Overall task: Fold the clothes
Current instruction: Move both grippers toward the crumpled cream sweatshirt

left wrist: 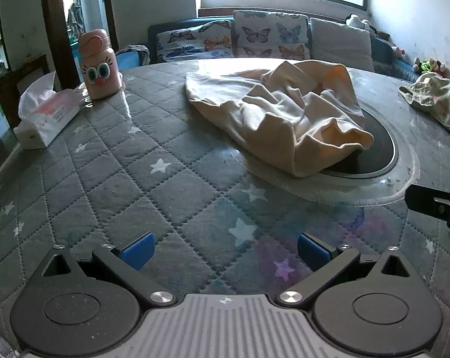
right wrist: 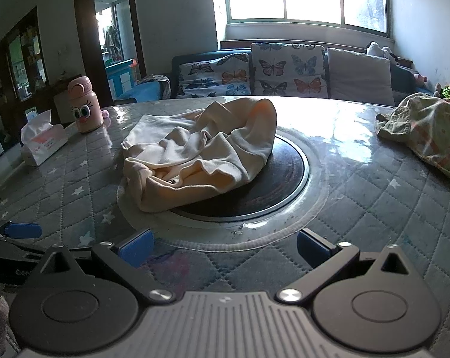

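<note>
A crumpled cream garment [left wrist: 281, 110] lies in a heap on the round table, partly over the dark centre disc [left wrist: 374, 152]; it also shows in the right wrist view [right wrist: 201, 149]. My left gripper [left wrist: 225, 250] is open and empty, low over the quilted cover, well short of the garment. My right gripper [right wrist: 225, 247] is open and empty near the front rim of the disc [right wrist: 284, 179]. A second, patterned garment [right wrist: 427, 134] lies at the far right, also seen in the left wrist view [left wrist: 436, 101].
A pink cartoon bottle [left wrist: 98, 65] and a tissue box [left wrist: 46, 116] stand at the table's left; both show in the right wrist view, bottle [right wrist: 83, 106], box [right wrist: 41, 140]. A sofa with butterfly cushions [right wrist: 269, 71] is behind the table.
</note>
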Tool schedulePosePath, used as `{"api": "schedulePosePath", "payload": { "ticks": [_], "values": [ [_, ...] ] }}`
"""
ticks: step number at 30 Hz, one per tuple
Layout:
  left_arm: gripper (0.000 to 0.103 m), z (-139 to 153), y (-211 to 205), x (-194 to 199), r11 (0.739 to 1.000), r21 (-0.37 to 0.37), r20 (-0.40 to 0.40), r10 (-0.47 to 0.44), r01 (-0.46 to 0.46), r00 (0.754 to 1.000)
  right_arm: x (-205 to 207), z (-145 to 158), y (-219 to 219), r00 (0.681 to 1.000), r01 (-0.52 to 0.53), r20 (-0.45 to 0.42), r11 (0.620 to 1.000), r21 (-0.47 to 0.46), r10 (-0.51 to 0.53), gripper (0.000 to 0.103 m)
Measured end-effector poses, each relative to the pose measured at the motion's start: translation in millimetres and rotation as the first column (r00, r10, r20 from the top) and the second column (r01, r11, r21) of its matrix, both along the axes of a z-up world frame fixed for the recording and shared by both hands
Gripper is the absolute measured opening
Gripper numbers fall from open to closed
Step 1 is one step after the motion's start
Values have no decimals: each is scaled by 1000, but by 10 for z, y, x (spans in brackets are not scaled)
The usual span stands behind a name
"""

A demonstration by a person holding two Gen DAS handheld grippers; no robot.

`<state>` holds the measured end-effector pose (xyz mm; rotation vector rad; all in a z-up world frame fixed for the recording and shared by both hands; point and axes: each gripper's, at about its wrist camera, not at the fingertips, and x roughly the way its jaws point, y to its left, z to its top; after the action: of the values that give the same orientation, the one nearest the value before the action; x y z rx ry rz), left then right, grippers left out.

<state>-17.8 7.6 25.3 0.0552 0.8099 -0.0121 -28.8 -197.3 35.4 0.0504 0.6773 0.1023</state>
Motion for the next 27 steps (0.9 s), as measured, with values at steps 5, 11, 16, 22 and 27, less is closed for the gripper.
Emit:
{"api": "schedulePosePath", "payload": {
  "ticks": [5, 11, 16, 22, 27],
  "values": [
    [103, -3, -19, 4, 1000, -2, -7, -6, 6, 1000, -23, -16, 44, 1000, -9, 0, 1000, 17, 9, 103],
    [103, -6, -29, -1, 1000, -4, -11, -7, 7, 1000, -34, -9, 110, 1000, -11, -3, 1000, 16, 11, 103],
    [103, -15, -47, 3, 1000, -6, -17, -14, 14, 1000, -24, 0, 122, 1000, -17, -7, 1000, 19, 17, 103],
    [103, -28, -86, 58, 1000, -4, -25, -25, 25, 999, 20, -21, 165, 999, -35, -19, 999, 24, 35, 103],
    [103, -54, -99, 109, 999, -7, -38, -33, 33, 999, 90, -41, 63, 998, -52, -34, 998, 35, 53, 103]
  ]
}}
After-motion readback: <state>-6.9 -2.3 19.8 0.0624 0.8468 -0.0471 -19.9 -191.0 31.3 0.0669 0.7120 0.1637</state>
